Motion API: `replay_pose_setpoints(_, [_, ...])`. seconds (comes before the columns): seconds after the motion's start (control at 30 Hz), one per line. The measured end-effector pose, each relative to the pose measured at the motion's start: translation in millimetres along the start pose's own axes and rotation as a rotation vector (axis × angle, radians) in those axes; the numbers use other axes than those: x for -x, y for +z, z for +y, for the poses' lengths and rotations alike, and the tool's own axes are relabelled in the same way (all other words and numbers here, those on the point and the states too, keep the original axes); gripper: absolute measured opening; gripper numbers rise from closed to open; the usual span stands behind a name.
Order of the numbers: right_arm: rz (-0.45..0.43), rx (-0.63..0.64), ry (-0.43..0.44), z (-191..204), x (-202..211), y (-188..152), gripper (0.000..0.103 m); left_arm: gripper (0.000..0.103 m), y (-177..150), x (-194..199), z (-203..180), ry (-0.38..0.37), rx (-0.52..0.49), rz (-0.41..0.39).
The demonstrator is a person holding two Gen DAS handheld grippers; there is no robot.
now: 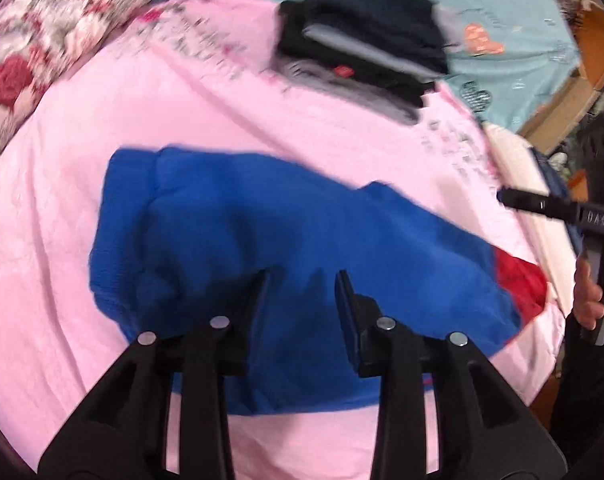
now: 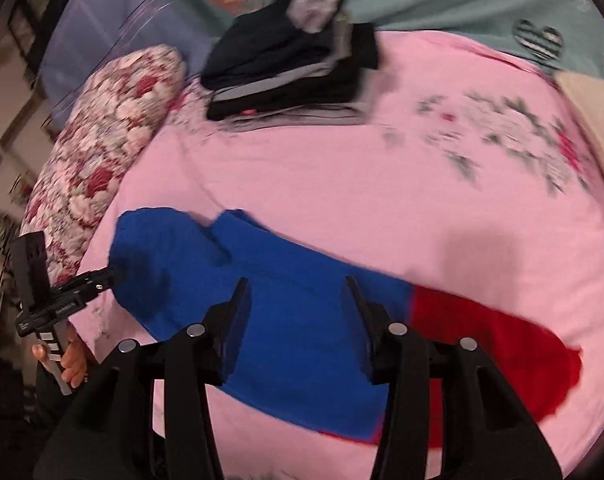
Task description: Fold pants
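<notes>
Blue-and-red pants [image 1: 286, 240] blurred on pink sheet [image 1: 321, 120], left gripper [image 1: 302, 280] and right gripper [image 2: 298, 288] both spread wide, empty, pants' near edge hidden behind fingers

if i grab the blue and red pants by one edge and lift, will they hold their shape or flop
The pants will probably flop: they lie limp with soft wrinkles on the pink sheet. The folded layers would likely slide apart, since nothing pins them. They look light, so the open right gripper and left gripper should lift them easily.
</notes>
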State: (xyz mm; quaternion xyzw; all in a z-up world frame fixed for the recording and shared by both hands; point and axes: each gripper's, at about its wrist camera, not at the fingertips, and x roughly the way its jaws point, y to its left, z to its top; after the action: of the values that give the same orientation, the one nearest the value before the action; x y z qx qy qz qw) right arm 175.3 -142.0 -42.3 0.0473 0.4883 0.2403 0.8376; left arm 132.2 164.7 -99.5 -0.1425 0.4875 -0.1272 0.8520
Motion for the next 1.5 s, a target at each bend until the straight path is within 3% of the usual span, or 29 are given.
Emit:
replay_pose_setpoints(0.03, [0.036,0.045,0.013,14.5,-26.7,19.1,0.047,0.017,-0.8,-4.3,9.0,0.006,0.029,0.019])
replay_pose_setpoints(0.1, [0.117,0.108,-0.005,32.5,-69.2,45.5,0.047,0.01,-7.4,-7.1,29.3,0.001,0.09,0.045])
replay_pose_setpoints(0.27, [0.264,0.137,-0.01,39.9,-128.2,70.5,0.044,0.007,-21.6,-1.8,46.5,-0.036,0.121,0.031])
replay_pose_setpoints(0.37, [0.316,0.166,-0.015,44.7,-142.4,67.7,0.043,0.003,-24.0,-1.3,43.3,0.003,0.1,0.021])
replay_pose_setpoints(0.43, [0.342,0.175,-0.019,45.6,-148.7,64.2,0.036,0.003,-25.5,-0.7,41.7,0.024,0.095,0.013])
replay_pose_setpoints(0.47, [0.349,0.177,-0.006,45.6,-152.0,60.8,0.029,0.003,-25.7,0.6,40.4,0.036,0.097,0.009])
replay_pose_setpoints(0.5, [0.346,0.186,-0.005,48.8,-156.0,60.3,0.006,0.003,-25.6,1.8,40.8,0.05,0.098,0.005])
replay_pose_setpoints(0.6, [0.247,0.218,-0.049,57.5,-143.7,61.6,0.005,0.003,-31.5,8.8,40.5,0.097,0.103,-0.015])
replay_pose_setpoints(0.7, [0.156,0.138,-0.041,47.5,-130.0,77.9,0.005,0.003,-36.6,13.5,43.2,0.129,0.098,-0.036])
replay_pose_setpoints(0.87, [0.222,0.116,-0.073,41.4,-176.0,74.7,0.005,0.003,-33.7,12.4,48.6,0.121,0.089,-0.031])
replay_pose_setpoints(0.9, [0.199,0.116,-0.07,42.4,-178.5,73.2,0.006,0.003,-32.6,14.4,47.0,0.124,0.086,-0.028])
replay_pose_setpoints(0.97, [0.197,0.105,-0.058,40.3,-176.9,74.1,0.009,0.003,-29.4,23.8,40.3,0.149,0.087,-0.014])
replay_pose_setpoints(1.03, [0.212,0.063,-0.057,36.8,-166.6,76.5,0.03,0.011,-22.8,34.3,27.1,0.16,0.055,-0.031])
replay_pose_setpoints(1.07, [0.199,0.046,-0.043,34.4,-155.3,76.9,0.03,0.014,-16.8,43.1,16.8,0.149,0.037,-0.052])
replay_pose_setpoints(1.13, [0.136,0.059,-0.023,32.7,-116.5,76.2,0.031,0.028,-4.6,49.3,-2.8,0.101,0.012,-0.06])
replay_pose_setpoints(1.23, [0.088,0.097,-0.067,27.6,-67.2,58.2,0.038,0.029,22.4,28.9,-43.3,0.001,-0.027,0.003])
replay_pose_setpoints(1.33, [0.155,0.064,-0.032,16.8,-49.0,20.5,0.036,0.029,50.1,-28.7,-81.0,-0.091,-0.068,0.105])
replay_pose_setpoints(1.37, [0.175,0.061,-0.015,16.6,-48.3,5.4,0.032,0.029,53.5,-45.5,-87.4,-0.102,-0.071,0.142])
replay_pose_setpoints(1.4, [0.196,0.07,-0.008,18.0,-49.1,-10.2,0.017,0.021,56.8,-66.1,-94.1,-0.111,-0.081,0.19])
replay_pose_setpoints(1.43, [0.221,0.084,-0.007,20.7,-52.1,-28.9,0.01,0.013,59.1,-82.8,-99.5,-0.106,-0.095,0.226])
replay_pose_setpoints(1.5, [0.226,0.079,0.001,23.7,-55.8,-54.7,0.009,0.013,57.4,-110.2,-106.7,-0.067,-0.118,0.279])
